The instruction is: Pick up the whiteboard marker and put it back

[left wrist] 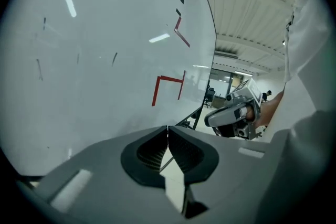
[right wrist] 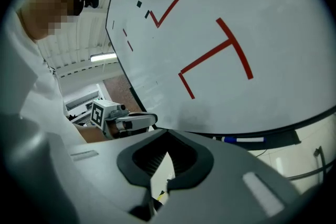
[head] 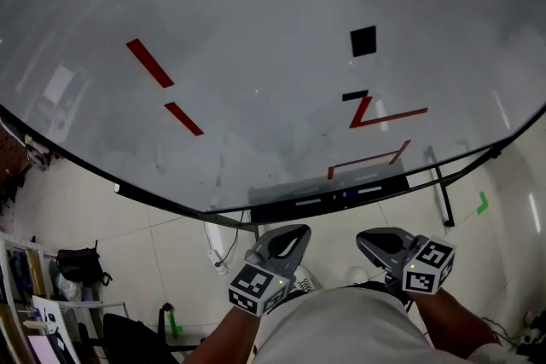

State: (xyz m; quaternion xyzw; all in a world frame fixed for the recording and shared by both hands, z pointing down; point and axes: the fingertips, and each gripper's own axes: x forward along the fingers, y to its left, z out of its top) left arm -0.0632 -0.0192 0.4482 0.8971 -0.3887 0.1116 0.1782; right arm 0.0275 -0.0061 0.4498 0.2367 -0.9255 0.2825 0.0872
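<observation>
Both grippers hang close to the person's body; the left gripper (left wrist: pixel 168 131) has its jaws pressed together at the tips with nothing between them; the right gripper (right wrist: pixel 168 138) is likewise closed and empty.

The whiteboard marker (right wrist: pixel 244 139) lies ahead of the right fingertips and off to their right, well apart from them, flat along the dark tray (right wrist: pixel 286 138) at the lower edge of the whiteboard (right wrist: pixel 294 34). It shows a white barrel with a blue end, slim and round, so it will probably roll if nudged.

The reach seems not yet begun. The right jaws should likely open first, then come in square across the middle of the barrel, clear of the tray's lip, so the pads close on its sides.
</observation>
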